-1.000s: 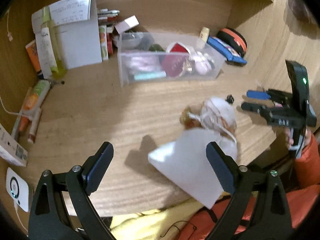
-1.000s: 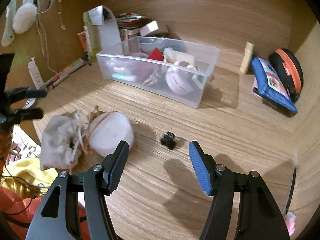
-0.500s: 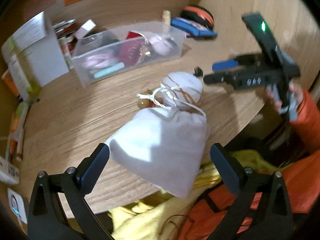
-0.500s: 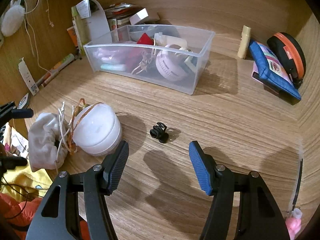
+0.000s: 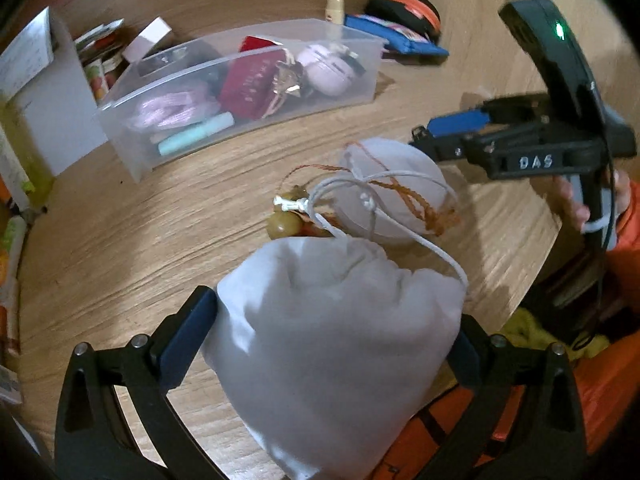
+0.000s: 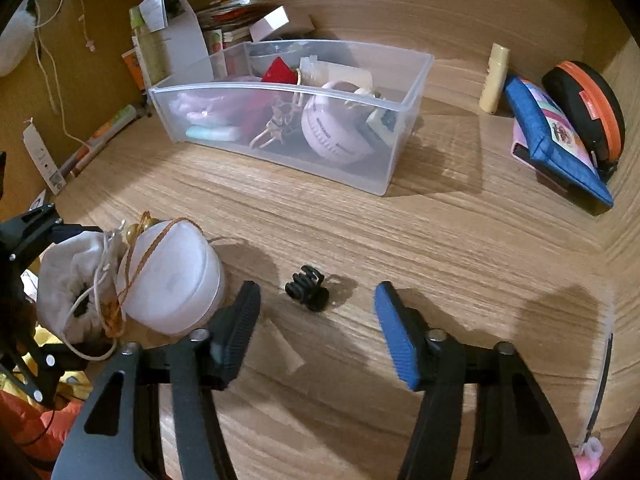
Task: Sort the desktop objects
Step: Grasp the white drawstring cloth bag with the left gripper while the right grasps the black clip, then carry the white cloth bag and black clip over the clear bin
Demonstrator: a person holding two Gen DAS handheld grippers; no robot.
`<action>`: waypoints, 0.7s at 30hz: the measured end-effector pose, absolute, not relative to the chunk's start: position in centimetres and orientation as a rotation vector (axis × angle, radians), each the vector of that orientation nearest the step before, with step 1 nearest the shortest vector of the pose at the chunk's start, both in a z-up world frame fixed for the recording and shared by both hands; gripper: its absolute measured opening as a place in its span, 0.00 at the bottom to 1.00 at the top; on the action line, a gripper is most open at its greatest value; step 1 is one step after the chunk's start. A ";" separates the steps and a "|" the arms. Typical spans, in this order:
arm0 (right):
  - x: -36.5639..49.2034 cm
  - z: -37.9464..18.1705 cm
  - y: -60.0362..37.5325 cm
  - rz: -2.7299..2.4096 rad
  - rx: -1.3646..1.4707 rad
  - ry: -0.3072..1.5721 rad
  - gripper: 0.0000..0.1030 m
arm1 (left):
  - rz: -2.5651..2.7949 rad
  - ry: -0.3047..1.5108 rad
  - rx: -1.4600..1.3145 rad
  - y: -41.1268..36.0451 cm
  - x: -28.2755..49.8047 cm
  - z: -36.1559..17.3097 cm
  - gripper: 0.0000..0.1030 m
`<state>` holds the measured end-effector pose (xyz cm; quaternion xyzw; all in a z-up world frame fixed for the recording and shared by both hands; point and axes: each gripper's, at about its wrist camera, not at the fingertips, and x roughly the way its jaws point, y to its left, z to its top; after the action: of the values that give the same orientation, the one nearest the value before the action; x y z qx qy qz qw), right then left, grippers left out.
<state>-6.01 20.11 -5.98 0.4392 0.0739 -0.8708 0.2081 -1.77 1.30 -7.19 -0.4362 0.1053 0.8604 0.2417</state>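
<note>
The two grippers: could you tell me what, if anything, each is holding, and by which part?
The left gripper grips the white drawstring pouch across its body. The right gripper is open, holding nothing, above the black hair clip.

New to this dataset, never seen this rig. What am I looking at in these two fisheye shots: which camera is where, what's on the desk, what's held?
There is no robot: a person holds a two-finger gripper in each hand, each with a fisheye camera looking along its fingers.

The left wrist view shows the left gripper with its fingers against both sides of a white drawstring pouch. The other tool, the right gripper, shows at that view's right.

The right wrist view shows the right gripper open, above the wooden desk, with a small black hair claw clip between its fingers. To the left lies a round white case tangled in cords. Behind stands a clear plastic bin of small items, and right of it a blue zip pouch.
</note>
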 end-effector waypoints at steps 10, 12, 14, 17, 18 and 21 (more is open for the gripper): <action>-6.6 -6.0 19.4 -2.439 1.168 0.232 0.18 | 2.567 0.094 -1.190 -4.7 -2.3 -5.7 0.73; -6.7 -5.7 19.3 -2.444 1.152 0.222 0.18 | 2.606 0.062 -1.188 -5.9 -2.5 -5.3 0.73; -6.8 -5.4 19.3 -2.450 1.142 0.207 0.18 | 2.636 0.016 -1.190 -7.2 -3.1 -4.9 0.73; -7.0 -4.7 19.5 -2.456 1.124 0.168 0.18 | 2.652 -0.078 -1.177 -8.8 -3.8 -4.0 0.72; -7.1 -4.4 19.6 -2.458 1.118 0.158 0.18 | 2.652 -0.099 -1.169 -8.8 -4.1 -3.7 0.72; -7.2 -3.5 19.9 -2.469 1.087 0.133 0.18 | 2.649 -0.143 -1.120 -8.9 -4.9 -2.4 0.72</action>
<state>-7.23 19.86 -3.47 0.3929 0.0479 -0.8920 0.2185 -4.90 -8.85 -2.39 -0.3855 -0.0493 0.9121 0.1305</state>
